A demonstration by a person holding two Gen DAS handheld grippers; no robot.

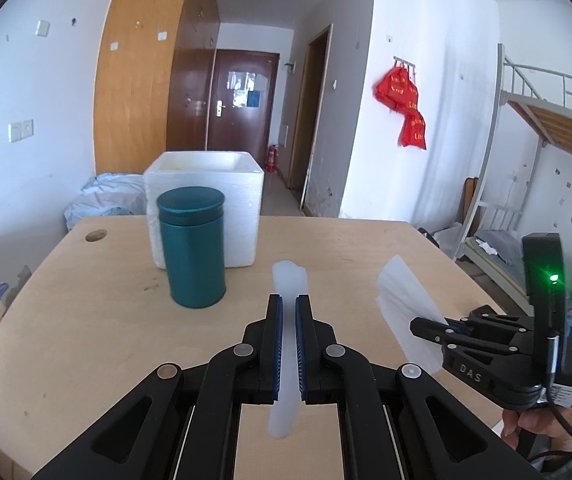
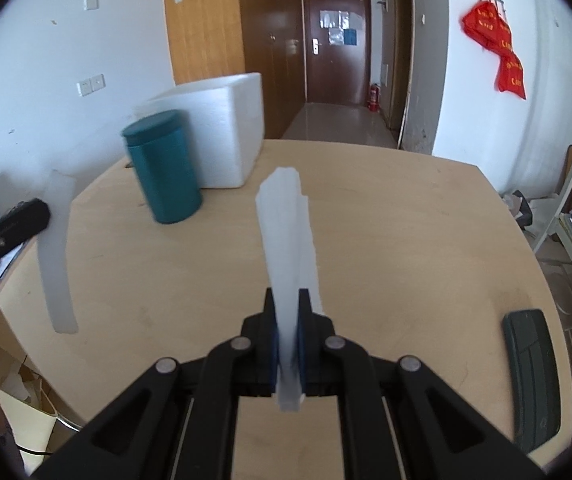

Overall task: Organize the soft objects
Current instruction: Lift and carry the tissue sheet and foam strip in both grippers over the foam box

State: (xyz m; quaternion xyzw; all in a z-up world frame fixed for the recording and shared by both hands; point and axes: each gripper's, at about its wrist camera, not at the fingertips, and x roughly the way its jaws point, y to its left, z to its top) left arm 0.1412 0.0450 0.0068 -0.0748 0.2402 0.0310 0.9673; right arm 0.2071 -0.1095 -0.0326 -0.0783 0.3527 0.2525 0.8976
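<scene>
- Pinching a white foam strip [image 1: 288,344], the left tongs [image 1: 289,308] are clenched.
- Right tongs [image 2: 287,300] grip another foam strip [image 2: 288,240].
- Only the right view shows a dark pad [image 2: 530,376] near the table's [image 2: 386,220] right edge.

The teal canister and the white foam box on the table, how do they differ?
The teal canister is round and glossy; the white foam box is square-sided and matte. The canister has its lid on, while the box is open at the top. The canister is narrower than the box and stands in front of it, nearer the grippers. Both stand upright on the wooden table.
</scene>
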